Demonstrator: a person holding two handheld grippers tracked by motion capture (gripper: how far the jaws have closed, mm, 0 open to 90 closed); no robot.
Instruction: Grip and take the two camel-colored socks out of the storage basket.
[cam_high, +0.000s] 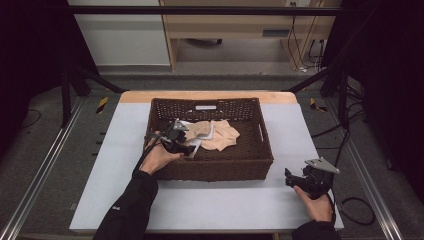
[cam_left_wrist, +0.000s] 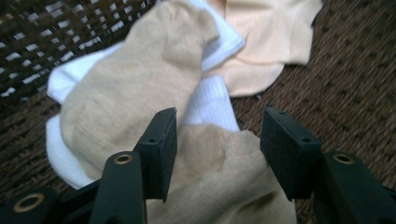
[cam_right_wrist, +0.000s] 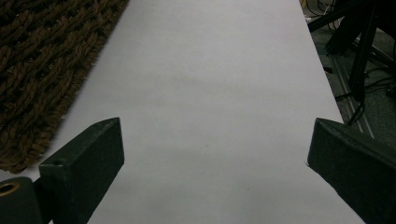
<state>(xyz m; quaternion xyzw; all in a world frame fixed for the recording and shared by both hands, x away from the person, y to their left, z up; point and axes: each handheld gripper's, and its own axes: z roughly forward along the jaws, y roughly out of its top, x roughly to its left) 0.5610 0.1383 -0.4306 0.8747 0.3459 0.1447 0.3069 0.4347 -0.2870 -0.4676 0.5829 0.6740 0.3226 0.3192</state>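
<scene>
Tan soft sock (cam_left_wrist: 219, 186) is seen low in the frame, between the left gripper (cam_left_wrist: 217, 149) jaws, which are open around it, not pressing. Right gripper (cam_right_wrist: 212, 172) jaws are wide open, holding nothing.

Left gripper (cam_left_wrist: 217, 149) over wicker basket (cam_left_wrist: 355, 74), black jaws apart astride tan sock (cam_left_wrist: 140, 93); white sock (cam_left_wrist: 212, 100) beneath it, peach sock (cam_left_wrist: 271, 37) farther off, right.

A pale grey desk (cam_high: 225, 200) carries a dark brown wicker basket (cam_high: 215, 170), set toward its far, wooden-edged side.
</scene>
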